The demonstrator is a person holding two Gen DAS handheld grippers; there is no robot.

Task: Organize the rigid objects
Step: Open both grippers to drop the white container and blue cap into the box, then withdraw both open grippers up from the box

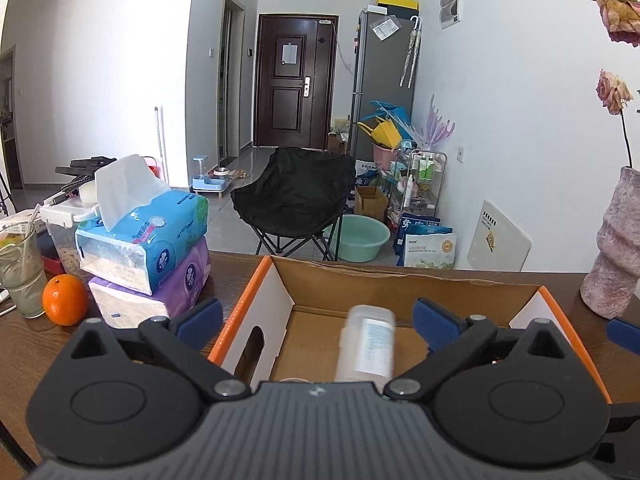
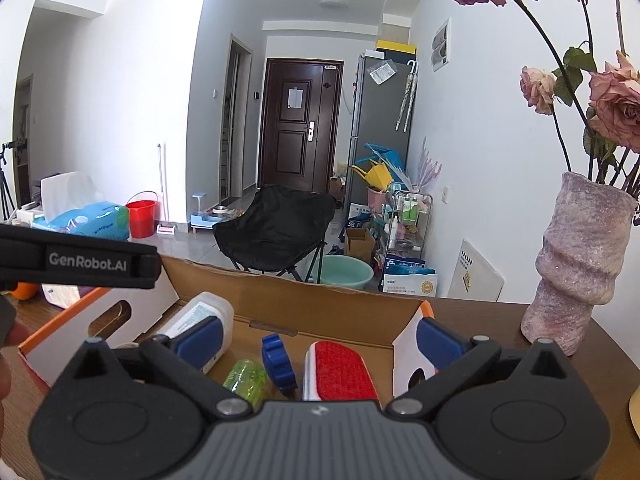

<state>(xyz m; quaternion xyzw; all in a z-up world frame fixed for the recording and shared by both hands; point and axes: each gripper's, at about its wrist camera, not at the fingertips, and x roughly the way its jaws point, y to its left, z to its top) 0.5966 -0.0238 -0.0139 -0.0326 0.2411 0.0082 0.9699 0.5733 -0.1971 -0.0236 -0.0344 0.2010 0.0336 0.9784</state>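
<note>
An open cardboard box (image 1: 400,284) with orange edges sits on the wooden table; it also shows in the right wrist view (image 2: 304,308). A white plastic bottle (image 1: 366,344) lies inside it, also seen in the right wrist view (image 2: 200,320). Beside it lie a green bottle (image 2: 246,380), a blue knob-like part (image 2: 278,364) and a red-faced brush (image 2: 338,372). My left gripper (image 1: 318,320) is open and empty above the box, its jaws wide either side of the white bottle. My right gripper (image 2: 320,340) is open and empty above the box's right half.
Two stacked tissue packs (image 1: 148,248), an orange (image 1: 65,299) and a glass with a straw (image 1: 22,272) stand left of the box. A pink vase (image 2: 576,264) with dried roses stands on the right. Behind the table is a black folding chair (image 1: 294,196).
</note>
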